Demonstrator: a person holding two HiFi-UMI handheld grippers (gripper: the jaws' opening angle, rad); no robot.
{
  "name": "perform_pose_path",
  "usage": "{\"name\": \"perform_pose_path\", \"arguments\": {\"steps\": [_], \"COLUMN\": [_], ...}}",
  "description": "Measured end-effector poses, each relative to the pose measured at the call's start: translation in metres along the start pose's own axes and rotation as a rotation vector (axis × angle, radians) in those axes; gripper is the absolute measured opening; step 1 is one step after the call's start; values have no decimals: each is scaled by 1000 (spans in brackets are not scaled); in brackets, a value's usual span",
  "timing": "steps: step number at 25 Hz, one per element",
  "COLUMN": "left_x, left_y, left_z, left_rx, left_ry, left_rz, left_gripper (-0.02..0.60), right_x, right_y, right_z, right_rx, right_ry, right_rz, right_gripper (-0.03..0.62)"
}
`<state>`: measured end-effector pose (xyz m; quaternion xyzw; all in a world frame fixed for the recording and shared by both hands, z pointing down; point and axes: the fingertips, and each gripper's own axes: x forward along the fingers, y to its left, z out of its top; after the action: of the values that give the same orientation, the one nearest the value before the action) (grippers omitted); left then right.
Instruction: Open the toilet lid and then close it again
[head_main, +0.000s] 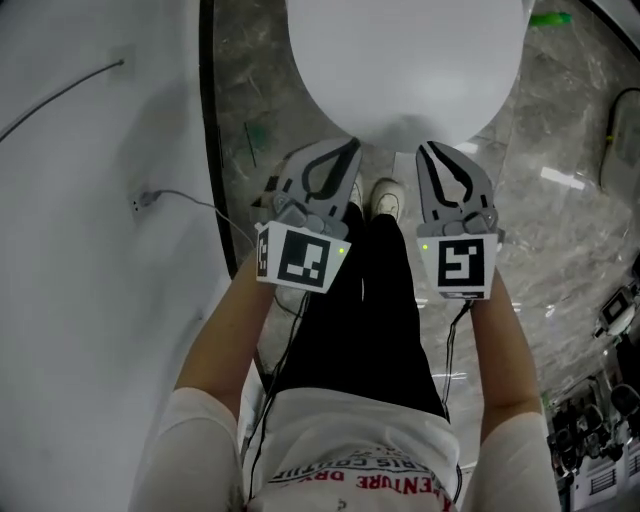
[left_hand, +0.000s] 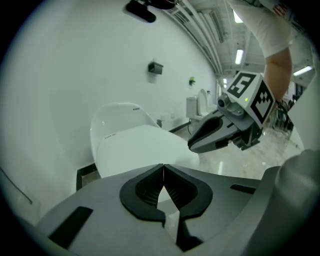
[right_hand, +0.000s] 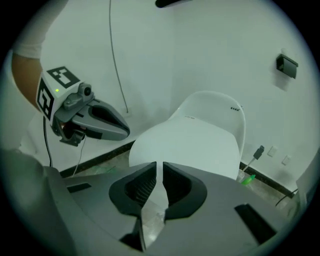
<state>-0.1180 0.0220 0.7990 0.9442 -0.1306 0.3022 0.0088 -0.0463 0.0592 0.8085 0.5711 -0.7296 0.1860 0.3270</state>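
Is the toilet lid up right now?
No, the lid lies flat, fully down.

Crops the toilet lid (head_main: 405, 70) at head view's top edge; half hides a shoe (head_main: 356, 192) behind the left gripper (head_main: 345, 150); leaves lid print (left_hand: 109, 136) unreadably small.

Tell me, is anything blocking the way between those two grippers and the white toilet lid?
Nothing visible is. The left gripper and the right gripper hang side by side near the front edge of the closed toilet lid, both empty, with only open air between them and the lid.
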Motion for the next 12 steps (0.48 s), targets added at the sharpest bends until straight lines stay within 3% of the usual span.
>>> {"name": "perform_pose_path", "arguments": {"steps": [2, 5, 8, 12], "left_x": [12, 25, 34, 43], "left_y": [-7, -22, -37, -48], "left_z": [-10, -24, -38, -52], "left_rx": [105, 284, 447, 578], "left_ry": [35, 75, 108, 131], "left_rz": [-19, -54, -75, -76], "left_gripper": [8, 71, 123, 159], "right_x": [7, 13, 18, 24], "right_y": [6, 14, 21, 26], "right_z": [-13, -28, -43, -60], "right_rx": [-68, -173, -308, -526], "right_ry": [31, 70, 105, 140], "right_rz": [11, 12, 3, -36], "right_gripper": [17, 21, 78, 86]}}
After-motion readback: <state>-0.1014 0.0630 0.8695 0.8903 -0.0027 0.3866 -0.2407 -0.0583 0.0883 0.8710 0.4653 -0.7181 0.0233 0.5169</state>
